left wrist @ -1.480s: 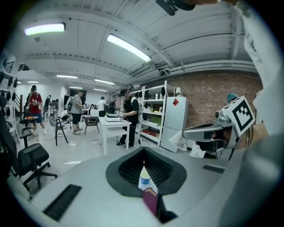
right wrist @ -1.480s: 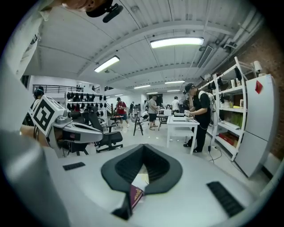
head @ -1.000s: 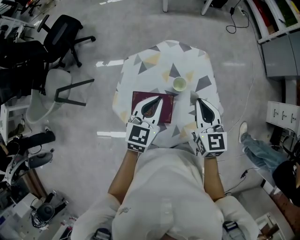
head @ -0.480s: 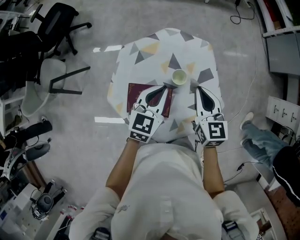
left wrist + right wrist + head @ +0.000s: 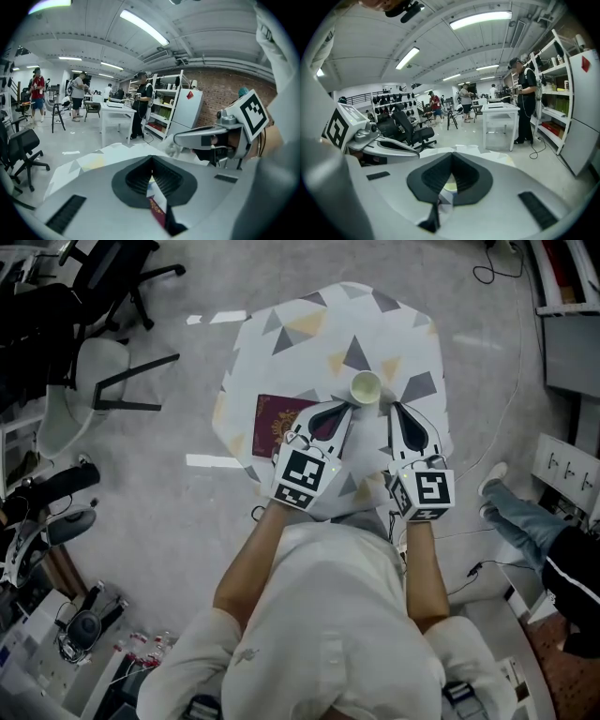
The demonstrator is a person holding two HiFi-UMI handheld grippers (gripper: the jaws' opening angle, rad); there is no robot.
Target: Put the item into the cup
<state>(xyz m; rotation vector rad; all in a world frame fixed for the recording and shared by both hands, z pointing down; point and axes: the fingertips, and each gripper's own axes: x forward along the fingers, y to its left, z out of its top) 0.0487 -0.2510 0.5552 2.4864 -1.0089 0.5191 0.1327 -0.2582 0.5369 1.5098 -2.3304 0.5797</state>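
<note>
Both tools are hovering side by side over the patterned table (image 5: 309,334). Your left gripper (image 5: 345,410) has its jaws pressed tip to tip, with nothing pinched between them. Directly under its body lies the maroon booklet (image 5: 272,423), flat on the cloth. Most of the cover sticks out to that gripper's left, and a strip of it shows through the gap behind the tips in the left gripper view. Just to the right sits your right gripper (image 5: 396,407), jaws also closed together and empty, with only tablecloth beneath it.

Just beyond the two tips, in the space between them, the cup (image 5: 366,387) stands upright with its mouth open. It's a shade closer to the left tip, though I can't tell whether they touch.

Farther out past the table edge there's bare floor, with office chairs (image 5: 112,277) off to your left. In the distance people stand by white tables (image 5: 499,110) and shelving.
</note>
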